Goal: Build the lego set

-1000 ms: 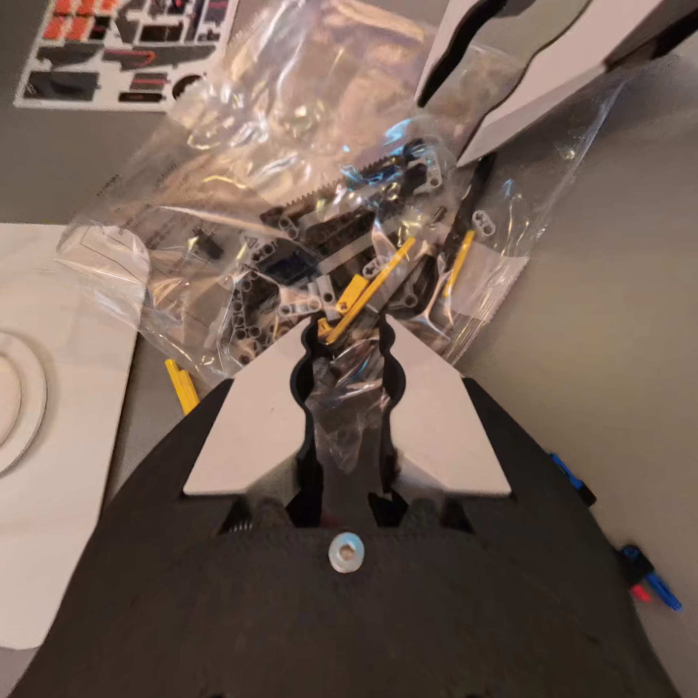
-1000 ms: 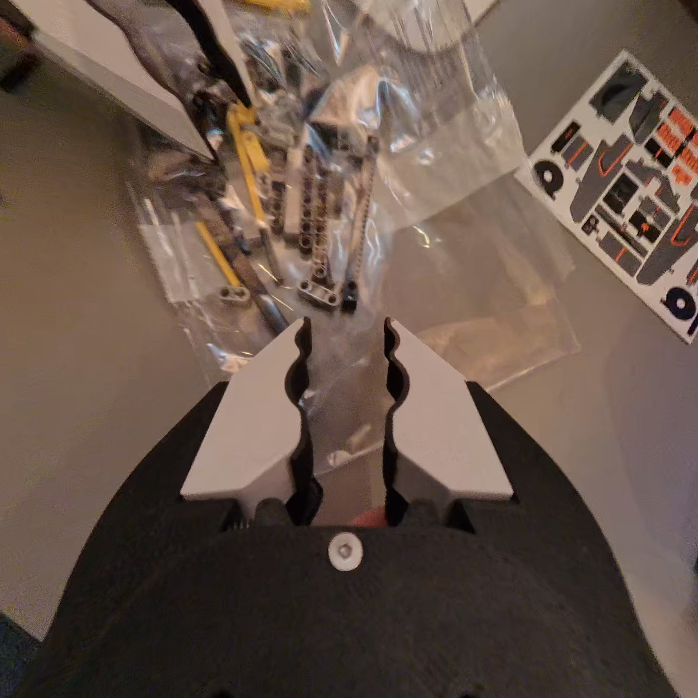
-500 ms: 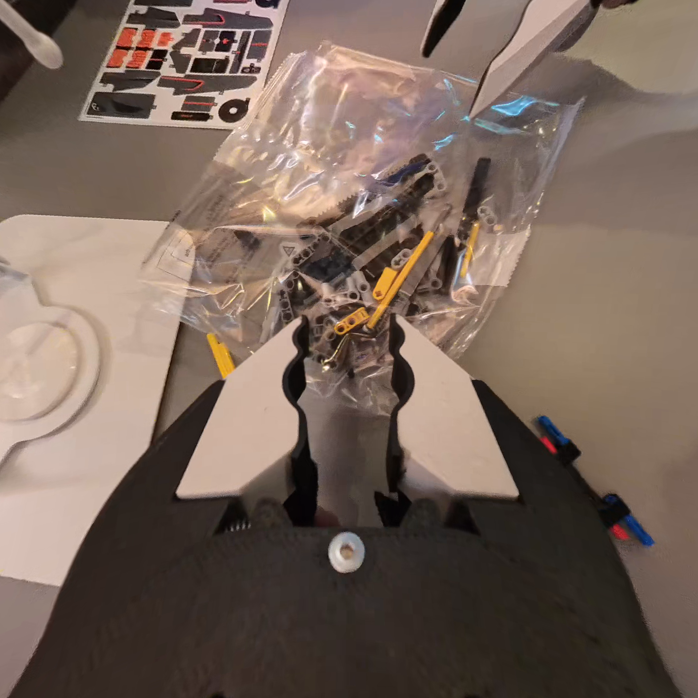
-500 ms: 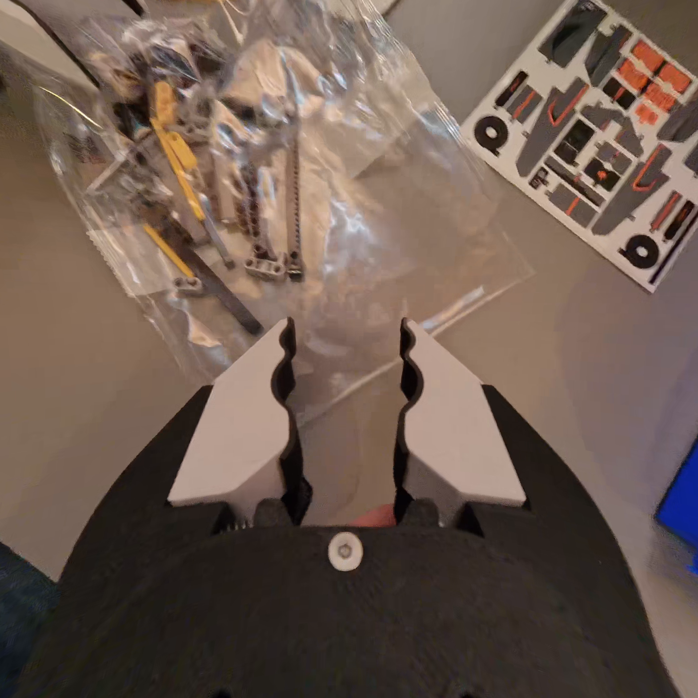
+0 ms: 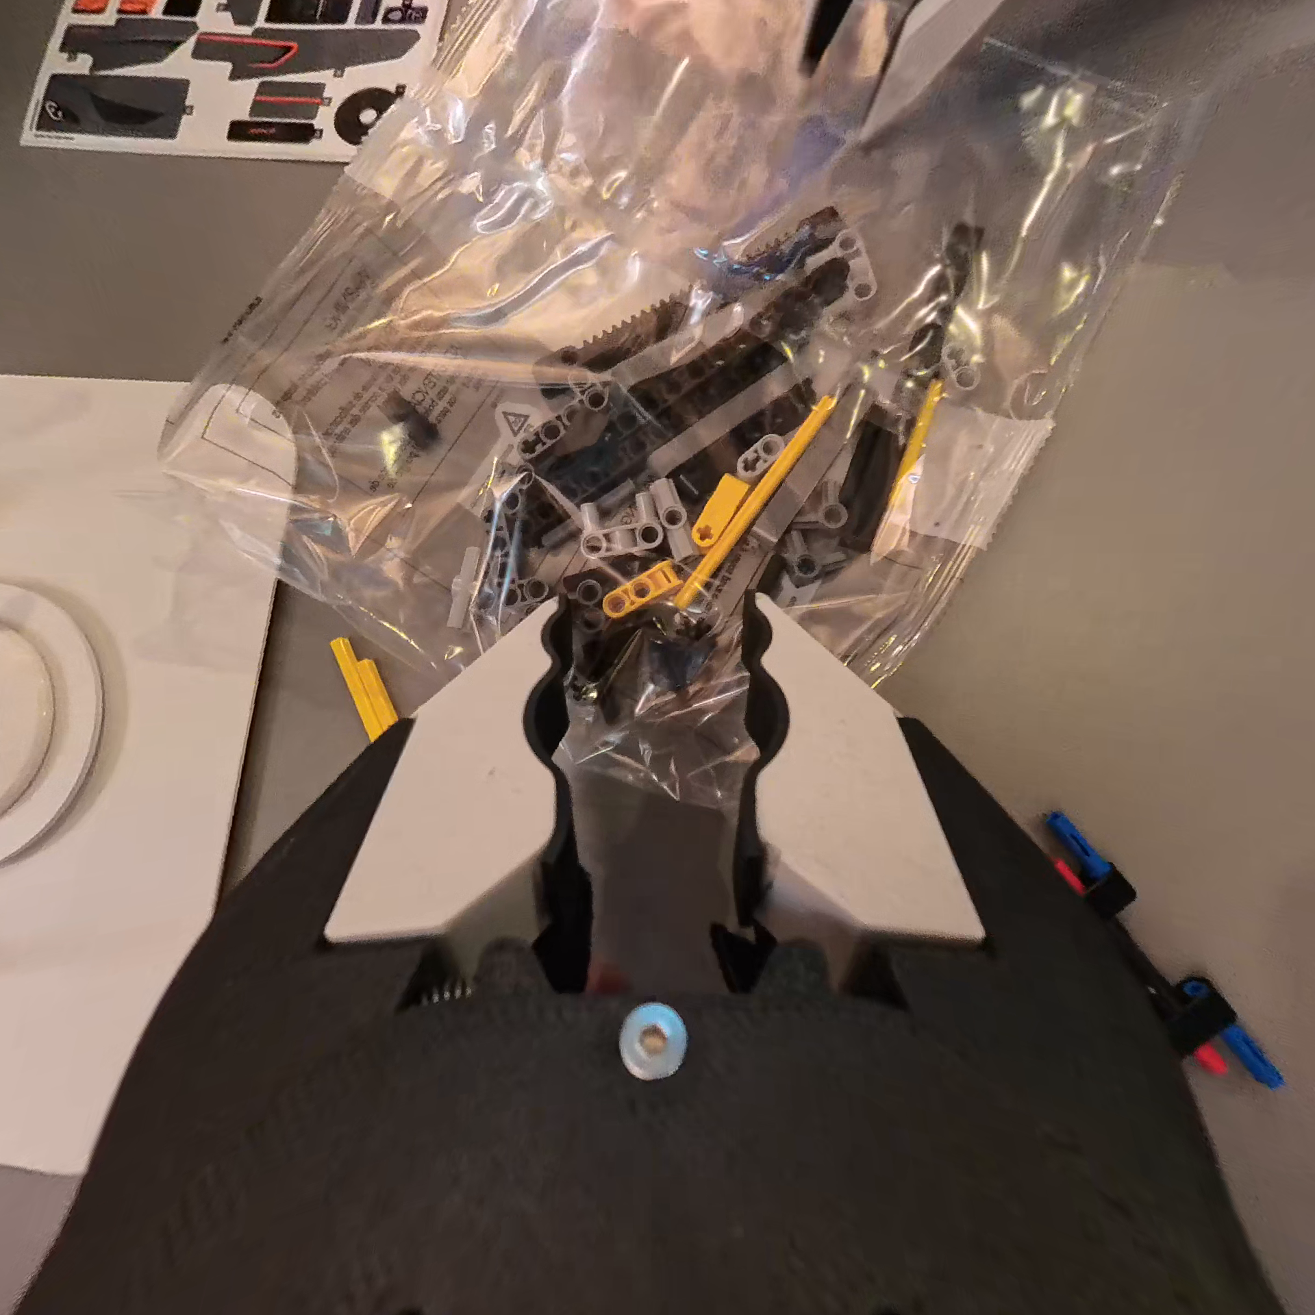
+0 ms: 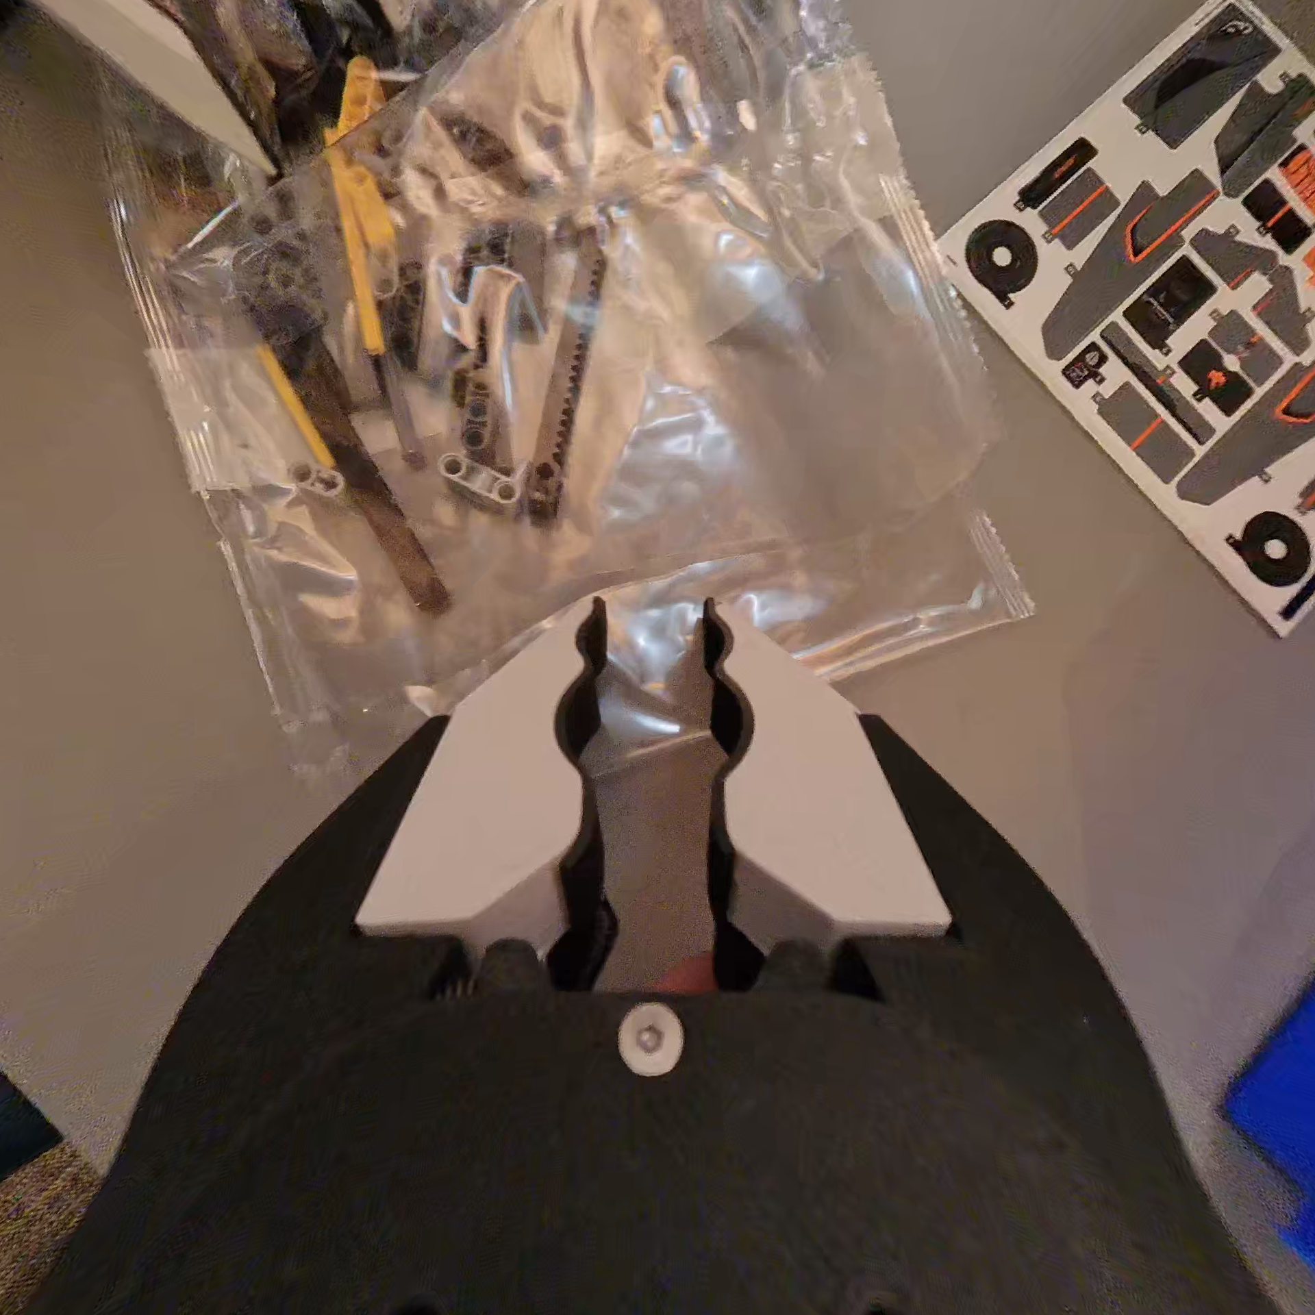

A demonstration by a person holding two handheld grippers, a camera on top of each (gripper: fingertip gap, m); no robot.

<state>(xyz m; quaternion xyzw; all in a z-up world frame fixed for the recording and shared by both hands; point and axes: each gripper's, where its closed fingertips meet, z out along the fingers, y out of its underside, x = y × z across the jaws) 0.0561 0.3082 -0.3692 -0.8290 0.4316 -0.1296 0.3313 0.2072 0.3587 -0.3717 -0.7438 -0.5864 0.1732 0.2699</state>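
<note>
A clear plastic bag (image 5: 569,320) of black, grey and yellow lego pieces lies on the grey table. My left gripper (image 5: 655,612) is open, and the bag's crumpled near corner lies between its fingers. In the right wrist view the same bag (image 6: 711,391) lies ahead. My right gripper (image 6: 652,612) is open with a narrow gap, and the bag's empty flat edge lies between its fingertips. Each gripper's white finger shows at the top of the other's view, the right one in the left wrist view (image 5: 925,57) and the left one in the right wrist view (image 6: 164,78).
A sticker sheet (image 5: 213,71) lies beyond the bag; it also shows in the right wrist view (image 6: 1174,320). A white sheet (image 5: 107,925) lies at the left. Loose yellow pieces (image 5: 363,687) and a black, blue and red piece (image 5: 1110,896) lie beside my left gripper. A blue object (image 6: 1274,1110) is at the right. The left gripper's tips are roughly 15 cm from the right gripper's.
Both grippers drew back from the bag, then came in again. The right gripper's jaws have narrowed over the bag's flat edge. The left jaws stand wider around the crumpled corner.
</note>
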